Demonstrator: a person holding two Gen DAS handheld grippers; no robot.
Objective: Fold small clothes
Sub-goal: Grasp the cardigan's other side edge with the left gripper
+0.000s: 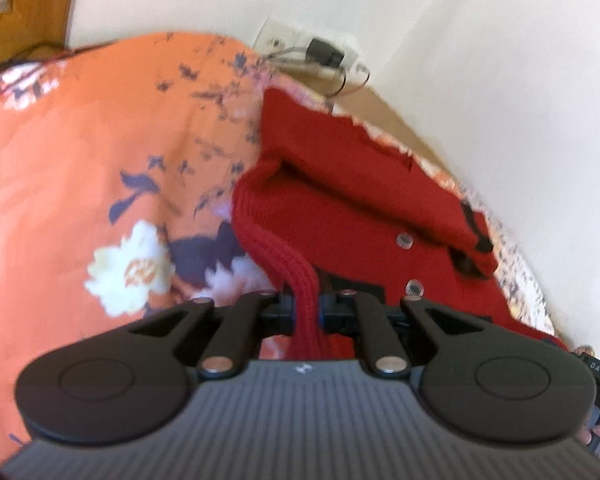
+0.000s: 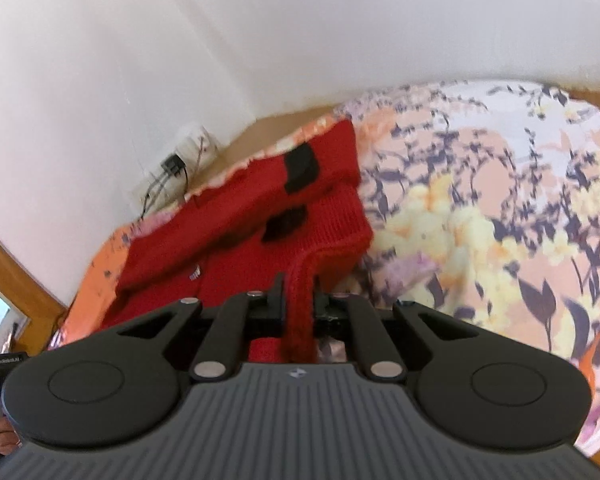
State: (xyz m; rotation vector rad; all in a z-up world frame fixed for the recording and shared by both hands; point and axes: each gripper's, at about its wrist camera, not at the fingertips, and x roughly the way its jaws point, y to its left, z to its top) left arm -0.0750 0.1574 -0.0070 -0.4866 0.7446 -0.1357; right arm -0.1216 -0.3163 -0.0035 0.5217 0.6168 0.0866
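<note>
While the red knitted cardigan (image 1: 352, 184) lies on the bed near the wall, I have both grippers pinching its ribbed edge: the left gripper (image 1: 307, 308) is clamped on a strip of red rib that runs up between its fingers, and the right gripper (image 2: 300, 304) grips another ribbed strip the same way. The garment shows round buttons (image 1: 404, 240) in the left view and black patches (image 2: 300, 168) in the right view — it is partly bunched, one layer folded over another. Under it I see a floral bedspread (image 1: 80, 160), orange with white blooms and dark leaves. Beyond the bed stands a white wall (image 2: 180, 40) with a socket plate and plugged-in adapter (image 1: 324, 54). Each gripper looks down across the cardigan toward that wall.
</note>
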